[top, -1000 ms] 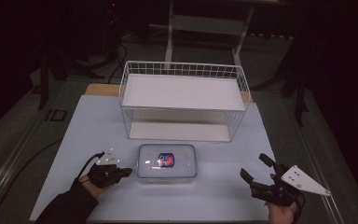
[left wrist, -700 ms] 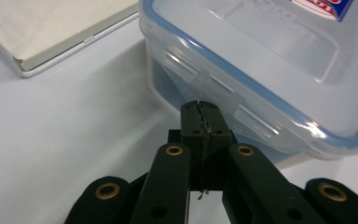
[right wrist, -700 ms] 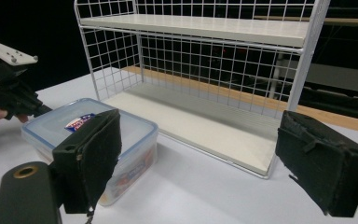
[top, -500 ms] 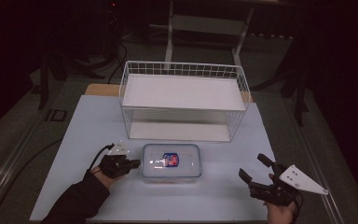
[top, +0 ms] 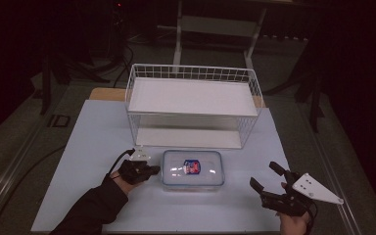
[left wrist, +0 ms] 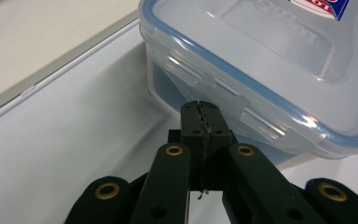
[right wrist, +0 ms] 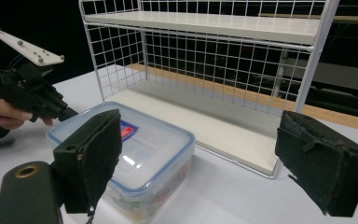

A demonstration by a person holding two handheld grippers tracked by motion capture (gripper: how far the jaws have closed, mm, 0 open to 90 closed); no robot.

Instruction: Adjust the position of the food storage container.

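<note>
Here is the table [top: 93,147], pale and wide, with a white wire rack [top: 193,105] standing toward its far edge, two white shelves inside the mesh. Just in front of the rack, near the middle of the table, sits a clear plastic container [top: 193,169] with a blue-rimmed snap lid and a red and blue label on top.

The left gripper [top: 149,171] is right at the container's left end, tips up against it. Look along it in the left gripper view [left wrist: 200,114]: the two black jaws are pressed flat together, nothing between them, their tips just at the clear latch tab [left wrist: 226,100] on the container's side, and I cannot tell whether they touch it. The person's dark sleeve [top: 90,210] runs in from the near edge behind that hand.

Over on the near right corner of the table, the right gripper [top: 269,177] hovers well apart from the container, jaws spread wide, grey plate on top. In the right gripper view the padded jaws frame the container [right wrist: 140,149] and the rack [right wrist: 223,65], with the left gripper [right wrist: 70,113] beyond.
</note>
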